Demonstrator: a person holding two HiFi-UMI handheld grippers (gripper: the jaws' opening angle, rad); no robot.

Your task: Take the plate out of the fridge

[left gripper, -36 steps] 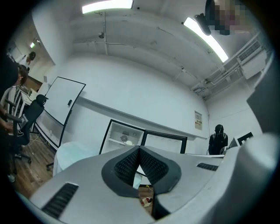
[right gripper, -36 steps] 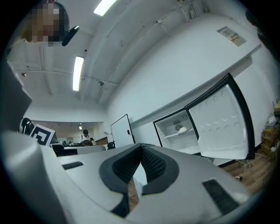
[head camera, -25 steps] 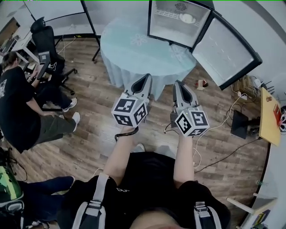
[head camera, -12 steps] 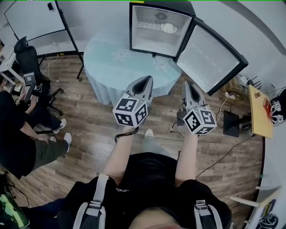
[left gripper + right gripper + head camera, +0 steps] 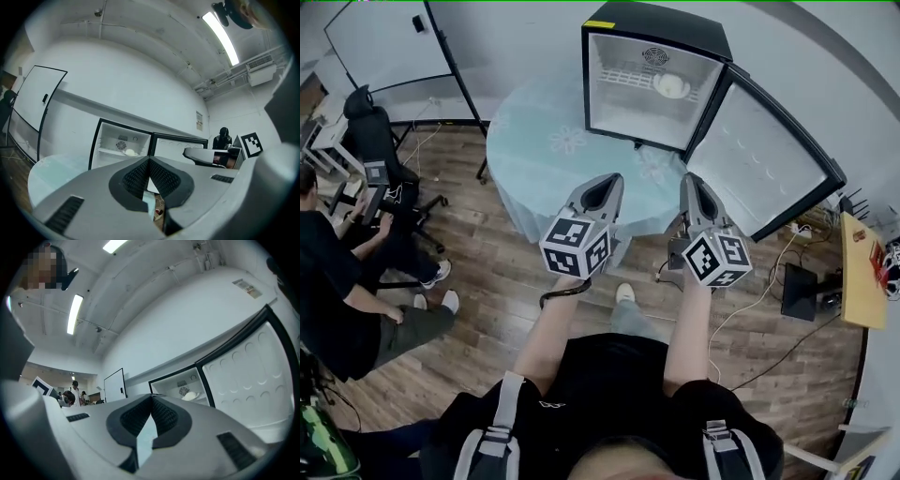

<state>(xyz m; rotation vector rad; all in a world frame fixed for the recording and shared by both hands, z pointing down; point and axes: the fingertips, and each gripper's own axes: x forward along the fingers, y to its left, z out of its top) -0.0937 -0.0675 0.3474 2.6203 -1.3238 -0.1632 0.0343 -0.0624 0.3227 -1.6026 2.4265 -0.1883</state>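
Note:
A small black fridge [image 5: 652,42] stands open on a round table [image 5: 544,150] with a pale blue cloth. Its door [image 5: 764,173] is swung out to the right. A white plate [image 5: 671,85] lies on the wire shelf inside, and shows again as the plate [image 5: 130,152] in the left gripper view and the plate [image 5: 191,396] in the right gripper view. My left gripper [image 5: 605,180] and right gripper [image 5: 692,180] are held side by side at the table's near edge, well short of the fridge. Both are shut and empty, the left gripper [image 5: 149,159] and right gripper [image 5: 151,396] with jaws touching.
A person [image 5: 337,281] sits at the left beside an office chair [image 5: 380,141]. A whiteboard [image 5: 375,42] stands at the back left. Cables [image 5: 769,272] and a yellow board [image 5: 862,272] lie on the wooden floor at the right, under the open door.
Both grippers have moved forward toward the table and fridge, which now sit nearer and lower in the head view. Their jaws have stayed shut.

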